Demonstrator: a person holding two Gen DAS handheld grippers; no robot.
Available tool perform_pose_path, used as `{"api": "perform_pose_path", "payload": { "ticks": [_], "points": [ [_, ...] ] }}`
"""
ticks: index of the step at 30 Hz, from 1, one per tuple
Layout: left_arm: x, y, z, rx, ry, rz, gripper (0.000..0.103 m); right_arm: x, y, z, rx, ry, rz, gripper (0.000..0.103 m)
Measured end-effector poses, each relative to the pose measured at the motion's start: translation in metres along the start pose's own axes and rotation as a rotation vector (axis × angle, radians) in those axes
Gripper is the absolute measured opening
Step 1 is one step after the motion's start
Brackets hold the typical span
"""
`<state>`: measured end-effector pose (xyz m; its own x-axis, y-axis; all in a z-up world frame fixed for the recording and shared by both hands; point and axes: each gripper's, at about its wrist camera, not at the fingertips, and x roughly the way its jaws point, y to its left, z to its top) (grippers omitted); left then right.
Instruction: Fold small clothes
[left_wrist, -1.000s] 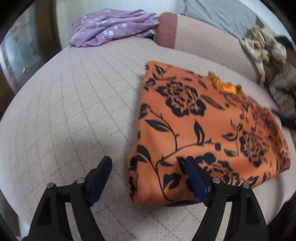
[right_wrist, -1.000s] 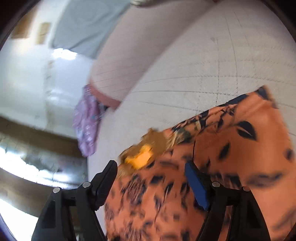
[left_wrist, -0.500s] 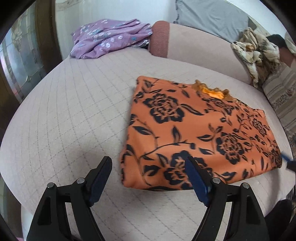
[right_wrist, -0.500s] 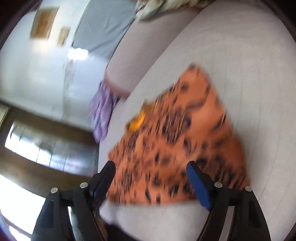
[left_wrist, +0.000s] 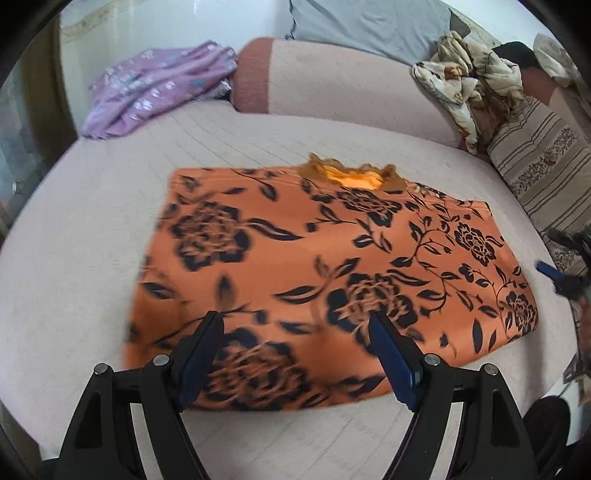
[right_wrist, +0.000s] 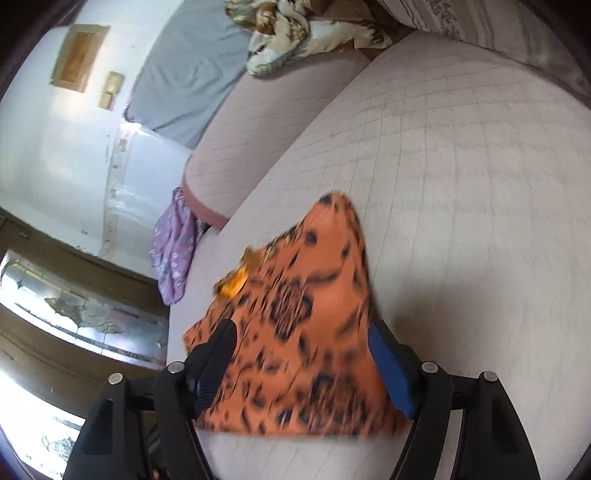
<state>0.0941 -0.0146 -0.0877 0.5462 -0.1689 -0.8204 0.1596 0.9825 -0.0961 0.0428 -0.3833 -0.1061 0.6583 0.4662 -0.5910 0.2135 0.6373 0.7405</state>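
An orange garment (left_wrist: 332, 258) with black flowers lies folded flat on the pale quilted seat (left_wrist: 92, 221); its yellow-lined neck faces the backrest. My left gripper (left_wrist: 295, 343) hovers open over the garment's near edge, nothing pinched. At the far right of the left wrist view my right gripper (left_wrist: 561, 277) shows beside the garment's right end. In the right wrist view the garment (right_wrist: 295, 332) lies blurred below my right gripper (right_wrist: 299, 354); its jaws are closing but stand wide, and the pads press on nothing.
A crumpled purple cloth (left_wrist: 159, 85) lies at the back left by the bolster. A cream patterned cloth (left_wrist: 469, 81) and a striped cushion (left_wrist: 543, 166) sit at the back right. A grey cloth (left_wrist: 369, 26) hangs behind the backrest.
Both grippers drew back from the orange garment, which now shows whole and smaller. My left gripper shifted right along its near edge. The garment itself stayed put.
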Motion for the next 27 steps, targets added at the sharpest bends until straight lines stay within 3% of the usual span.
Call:
{"api": "perform_pose_path", "payload": {
  "ticks": [3,4,8,10,11,12,15,18,22,24,27],
  "points": [
    [0.018,-0.008,0.005,-0.016,0.024,0.005,0.081,0.042,-0.005,0.035,-0.041,0.051,-0.031,0.076],
    [0.025,-0.01,0.006,-0.014,0.033,0.013,0.081,0.058,-0.008,0.048,-0.046,0.062,-0.078,0.075],
    [0.04,-0.011,0.006,-0.009,0.047,0.03,0.081,0.102,-0.015,0.074,-0.042,0.118,-0.099,0.067],
    [0.045,-0.012,0.004,0.014,0.041,0.047,0.081,0.125,-0.01,0.077,-0.071,0.178,-0.104,0.041],
    [0.046,-0.014,0.003,0.028,0.033,0.054,0.081,0.131,-0.008,0.076,-0.097,0.199,-0.123,0.021],
    [0.047,-0.014,0.003,0.038,0.028,0.059,0.081,0.134,-0.003,0.076,-0.123,0.211,-0.147,0.02],
    [0.049,-0.015,0.003,0.05,0.022,0.066,0.082,0.132,0.001,0.083,-0.154,0.138,-0.26,0.019],
    [0.049,-0.015,0.002,0.059,0.019,0.072,0.083,0.137,0.008,0.079,-0.177,0.129,-0.311,0.021],
    [0.05,-0.017,0.0,0.075,0.016,0.077,0.083,0.103,0.026,0.078,-0.164,0.003,-0.401,0.026],
    [0.048,-0.016,-0.001,0.077,0.016,0.074,0.083,0.082,0.047,0.066,-0.177,-0.019,-0.327,0.026],
    [0.037,-0.01,-0.001,0.032,0.024,0.039,0.083,0.073,0.08,0.021,-0.258,0.079,-0.169,0.029]
  ]
}}
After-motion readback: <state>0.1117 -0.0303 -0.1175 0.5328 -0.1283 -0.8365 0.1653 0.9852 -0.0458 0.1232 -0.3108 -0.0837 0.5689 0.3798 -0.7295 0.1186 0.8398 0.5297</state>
